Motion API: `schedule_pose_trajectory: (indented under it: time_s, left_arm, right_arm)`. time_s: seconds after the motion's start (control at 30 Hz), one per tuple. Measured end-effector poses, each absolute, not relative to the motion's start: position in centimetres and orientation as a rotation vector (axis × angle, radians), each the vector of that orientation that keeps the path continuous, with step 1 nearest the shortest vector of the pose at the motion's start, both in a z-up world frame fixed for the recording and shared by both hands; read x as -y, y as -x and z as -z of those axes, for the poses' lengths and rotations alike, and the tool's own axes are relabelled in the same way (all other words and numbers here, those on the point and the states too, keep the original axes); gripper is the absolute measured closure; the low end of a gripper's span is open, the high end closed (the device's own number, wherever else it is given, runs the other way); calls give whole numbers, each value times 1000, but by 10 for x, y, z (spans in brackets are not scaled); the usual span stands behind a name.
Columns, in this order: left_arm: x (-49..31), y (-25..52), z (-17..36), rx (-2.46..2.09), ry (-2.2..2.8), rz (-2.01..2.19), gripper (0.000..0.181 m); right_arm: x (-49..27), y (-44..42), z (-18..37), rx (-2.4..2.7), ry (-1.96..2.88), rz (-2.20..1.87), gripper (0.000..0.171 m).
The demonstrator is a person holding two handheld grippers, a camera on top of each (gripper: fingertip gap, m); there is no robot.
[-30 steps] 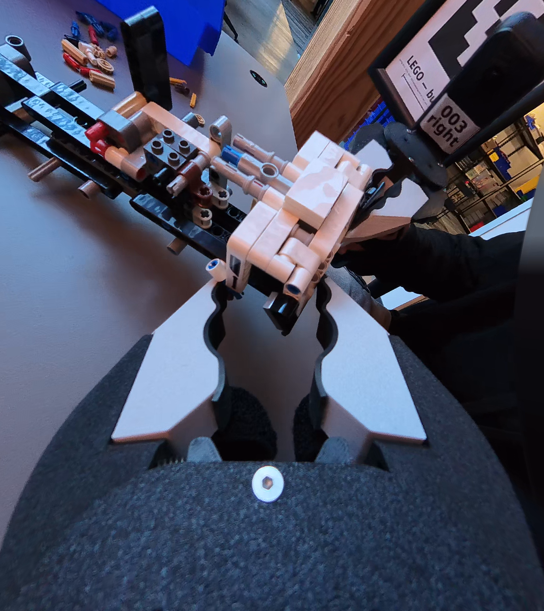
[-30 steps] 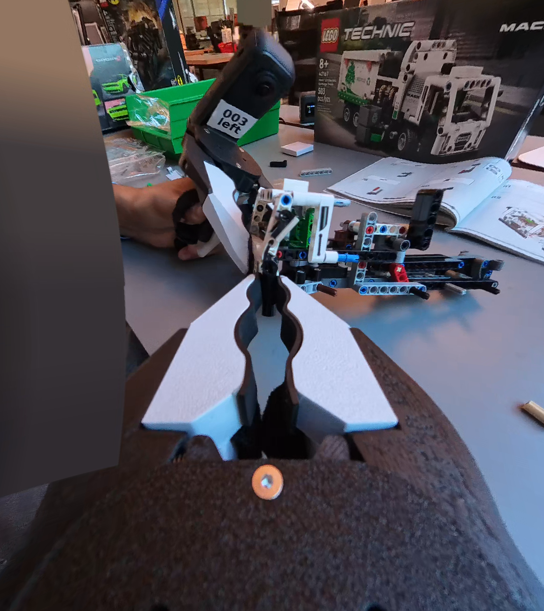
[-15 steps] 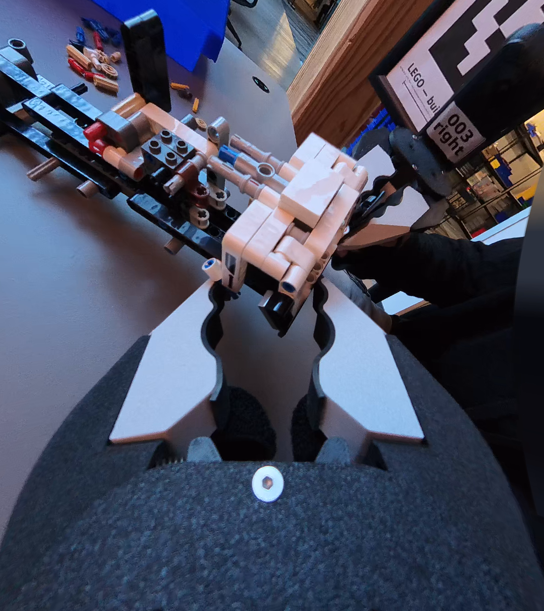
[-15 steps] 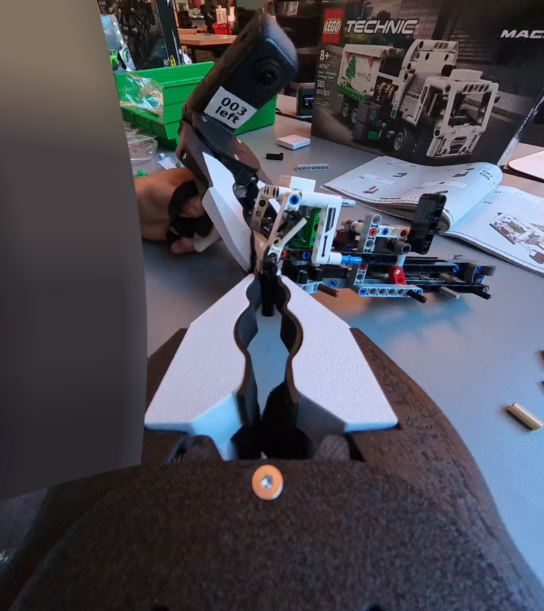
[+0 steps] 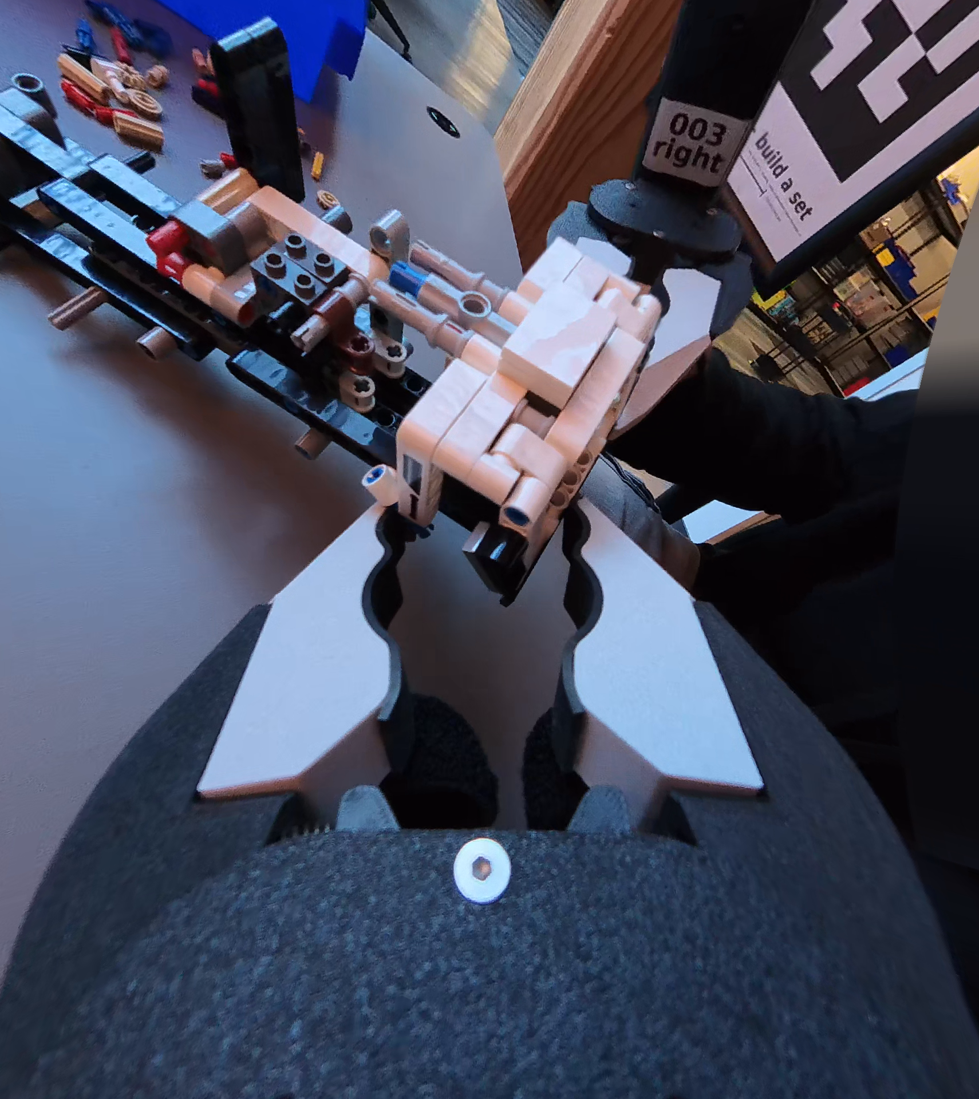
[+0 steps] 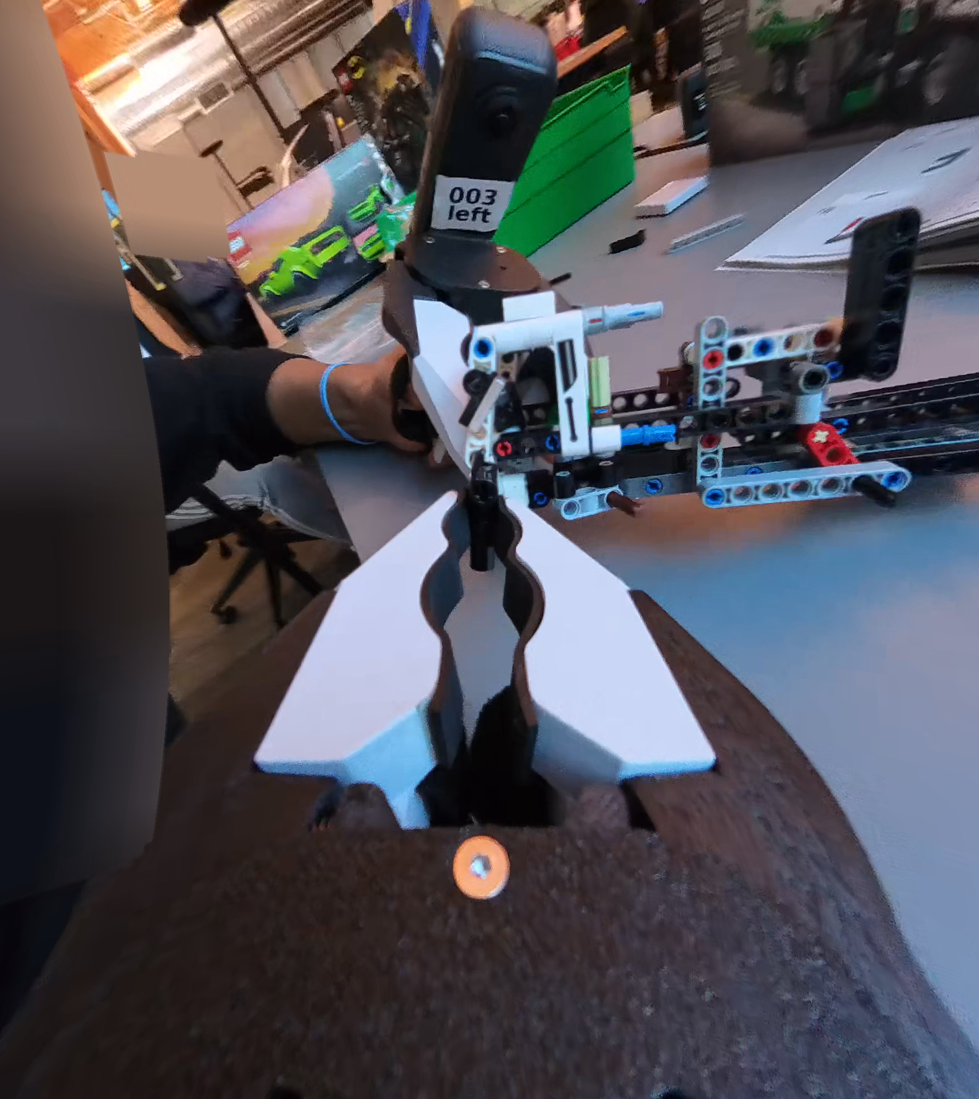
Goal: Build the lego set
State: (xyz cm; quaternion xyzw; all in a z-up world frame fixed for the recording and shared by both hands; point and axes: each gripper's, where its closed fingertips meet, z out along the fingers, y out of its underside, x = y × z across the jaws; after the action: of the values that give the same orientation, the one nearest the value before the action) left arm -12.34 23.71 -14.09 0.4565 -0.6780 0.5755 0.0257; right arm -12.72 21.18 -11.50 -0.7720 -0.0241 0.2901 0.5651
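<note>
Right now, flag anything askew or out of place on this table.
The model sits tilted, its cab end lifted off the table between both claws. Loose pins lie scattered beyond it. Nothing looks broken.

Blurred: green bin [image 6: 570, 154] and boxes behind the left tool [image 6: 463, 416]. Cut off rightward: the lego chassis [image 6: 951, 410].

right claw [image 6: 482, 523] | pinching black pin [image 6: 480, 538] | at lego chassis [image 6: 683, 416] front

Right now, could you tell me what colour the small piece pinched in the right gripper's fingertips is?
Black: the small piece in the right gripper shows best in the right wrist view.
</note>
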Motion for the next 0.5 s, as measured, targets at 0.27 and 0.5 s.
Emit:
schedule_pose_trajectory:
  time_s: [0.27, 0.5]
  left_arm:
    - [-240, 120, 146, 2117, -1464, -1747, 128]
    - [-239, 120, 147, 2129, -1457, -1733, 128]
  right_arm:
    - [-213, 124, 122, 92, 1845, -623, 165]
    - [-212, 126, 124, 129, 1862, -612, 165]
